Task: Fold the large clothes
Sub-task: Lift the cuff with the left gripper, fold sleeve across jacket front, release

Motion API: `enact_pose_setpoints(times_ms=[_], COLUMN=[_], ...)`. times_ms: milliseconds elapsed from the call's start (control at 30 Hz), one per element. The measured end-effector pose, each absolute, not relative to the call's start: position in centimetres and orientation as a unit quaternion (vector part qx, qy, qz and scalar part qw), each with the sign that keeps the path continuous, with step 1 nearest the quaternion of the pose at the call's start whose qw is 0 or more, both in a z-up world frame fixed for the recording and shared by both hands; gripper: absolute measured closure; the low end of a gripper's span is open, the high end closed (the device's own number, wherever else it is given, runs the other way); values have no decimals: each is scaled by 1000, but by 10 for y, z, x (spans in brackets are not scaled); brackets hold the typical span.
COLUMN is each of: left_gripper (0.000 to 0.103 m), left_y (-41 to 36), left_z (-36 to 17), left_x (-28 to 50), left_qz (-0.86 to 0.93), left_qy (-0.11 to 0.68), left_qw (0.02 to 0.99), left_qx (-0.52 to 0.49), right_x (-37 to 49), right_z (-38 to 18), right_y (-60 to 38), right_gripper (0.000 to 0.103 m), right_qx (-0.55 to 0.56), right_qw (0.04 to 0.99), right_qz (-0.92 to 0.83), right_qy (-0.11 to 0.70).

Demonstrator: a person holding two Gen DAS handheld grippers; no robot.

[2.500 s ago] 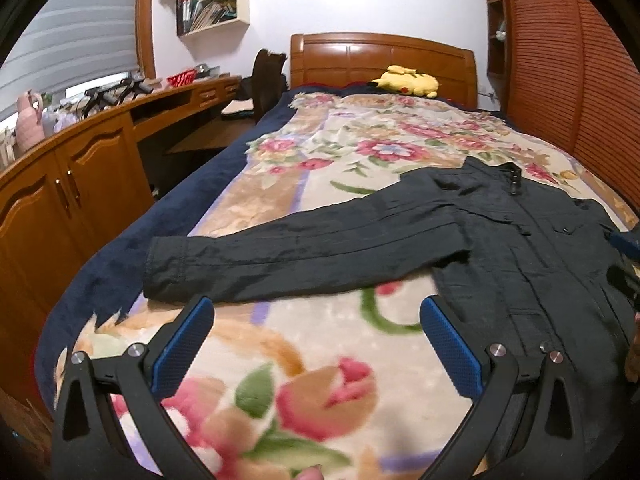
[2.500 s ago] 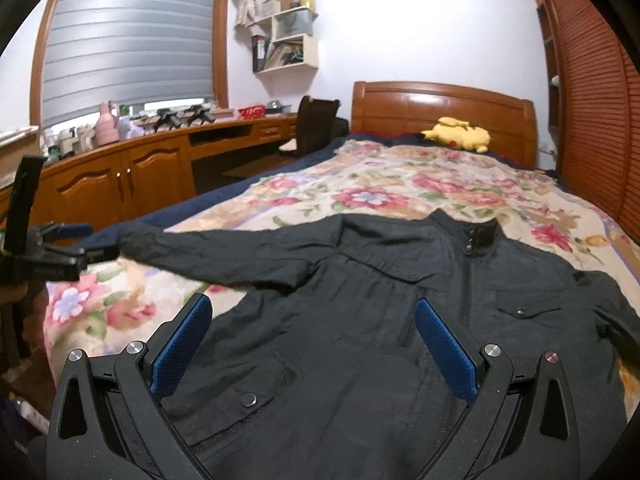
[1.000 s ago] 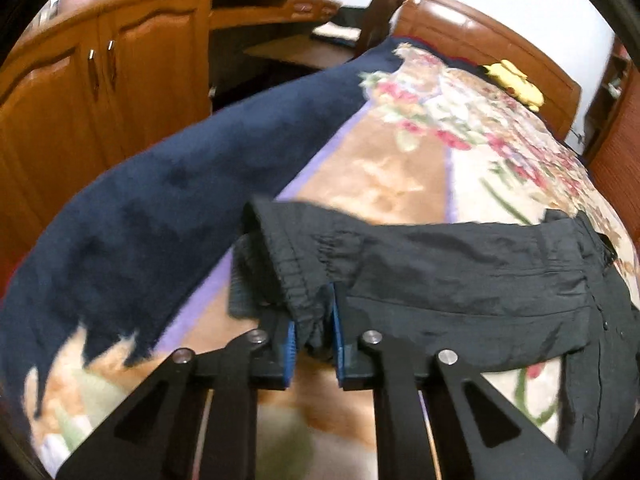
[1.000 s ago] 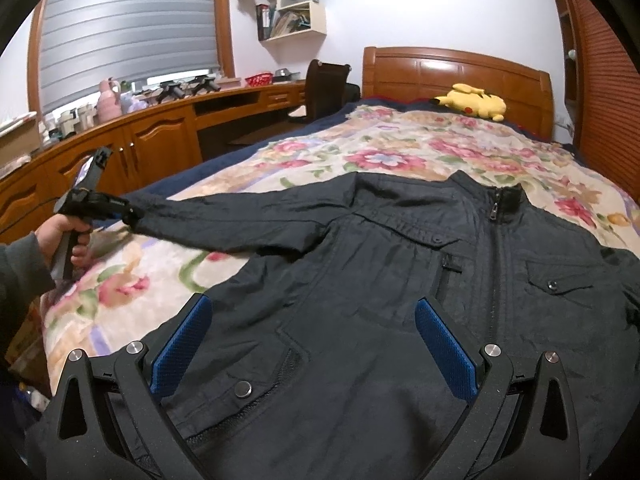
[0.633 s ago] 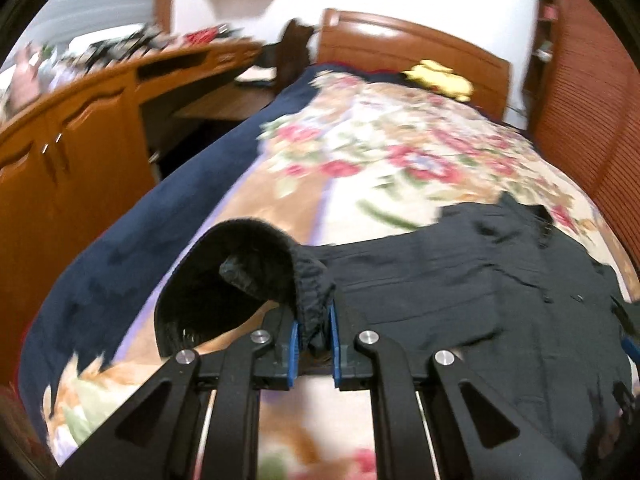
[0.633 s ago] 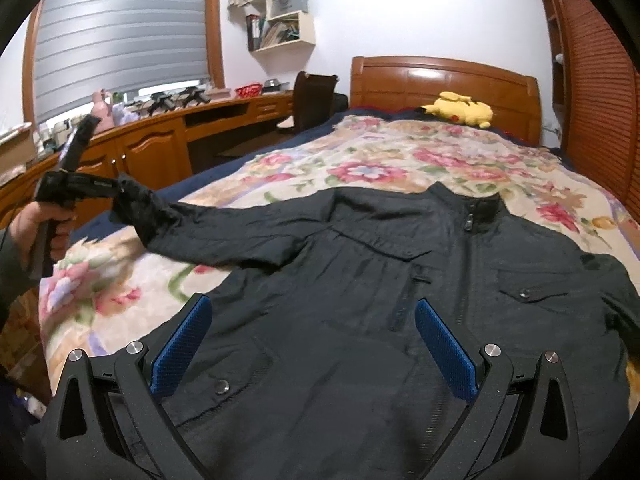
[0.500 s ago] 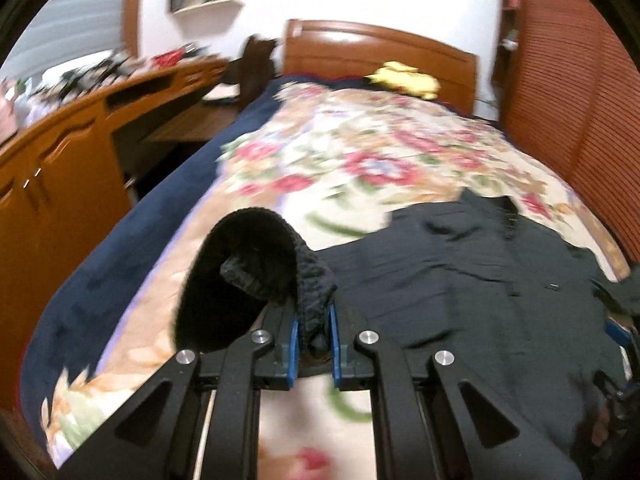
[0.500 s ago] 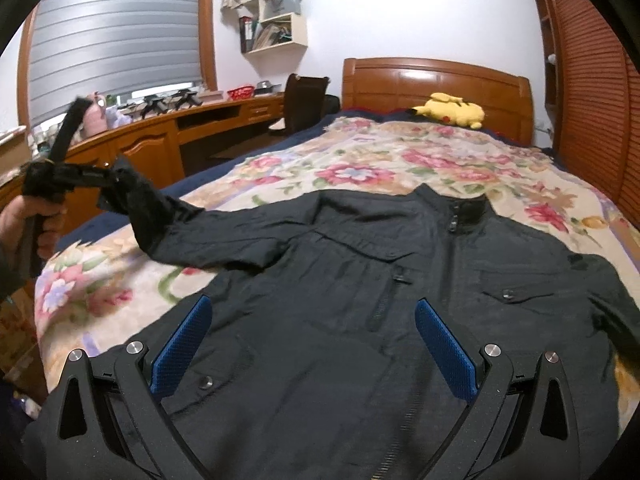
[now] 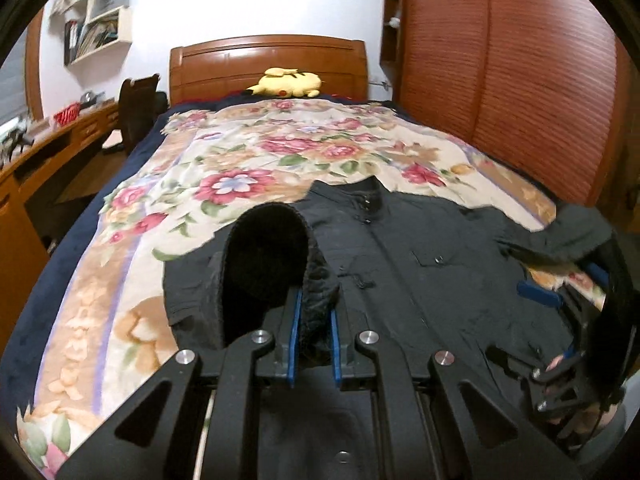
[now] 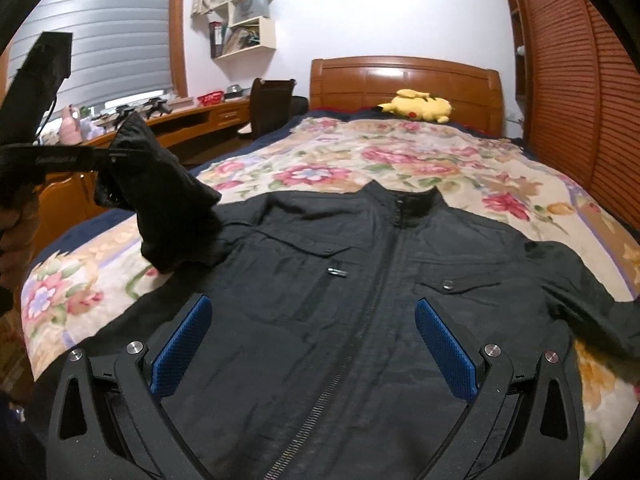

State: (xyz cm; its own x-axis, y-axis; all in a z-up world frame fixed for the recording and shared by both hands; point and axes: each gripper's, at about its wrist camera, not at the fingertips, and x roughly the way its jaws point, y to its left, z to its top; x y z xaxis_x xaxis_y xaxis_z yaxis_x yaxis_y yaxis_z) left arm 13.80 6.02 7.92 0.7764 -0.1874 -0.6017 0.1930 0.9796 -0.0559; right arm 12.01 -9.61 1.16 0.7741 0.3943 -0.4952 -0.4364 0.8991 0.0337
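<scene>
Folding is only begun: left gripper clamps the cuff, sleeve lifted over the jacket; right gripper wide, empty; other sleeve unfolded.

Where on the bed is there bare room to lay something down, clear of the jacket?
Free: the floral blanket between the jacket collar and the yellow plush toy, and a narrower strip beside the navy edge. Crowded: the near half, covered by the jacket body, with the left tool shut on the raised sleeve cuff and the right tool open above the front.
</scene>
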Motion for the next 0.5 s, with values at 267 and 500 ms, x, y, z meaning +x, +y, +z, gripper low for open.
enact_pose_setpoints(times_ms=[267,500], left_gripper=[84,61], left_y=[26,27], left_z=[56,53], left_x=[113,86], left_qz=[-124,-115], left_qy=[339,320], left_qw=[932,940], left_qx=[24,28], right_x=[123,125], right_z=[12,10], right_y=[-116,-109], right_gripper=[0,0], right_qx=[-22,-23], right_qw=[942,940], right_qz=[211,221], right_qy=[259,260])
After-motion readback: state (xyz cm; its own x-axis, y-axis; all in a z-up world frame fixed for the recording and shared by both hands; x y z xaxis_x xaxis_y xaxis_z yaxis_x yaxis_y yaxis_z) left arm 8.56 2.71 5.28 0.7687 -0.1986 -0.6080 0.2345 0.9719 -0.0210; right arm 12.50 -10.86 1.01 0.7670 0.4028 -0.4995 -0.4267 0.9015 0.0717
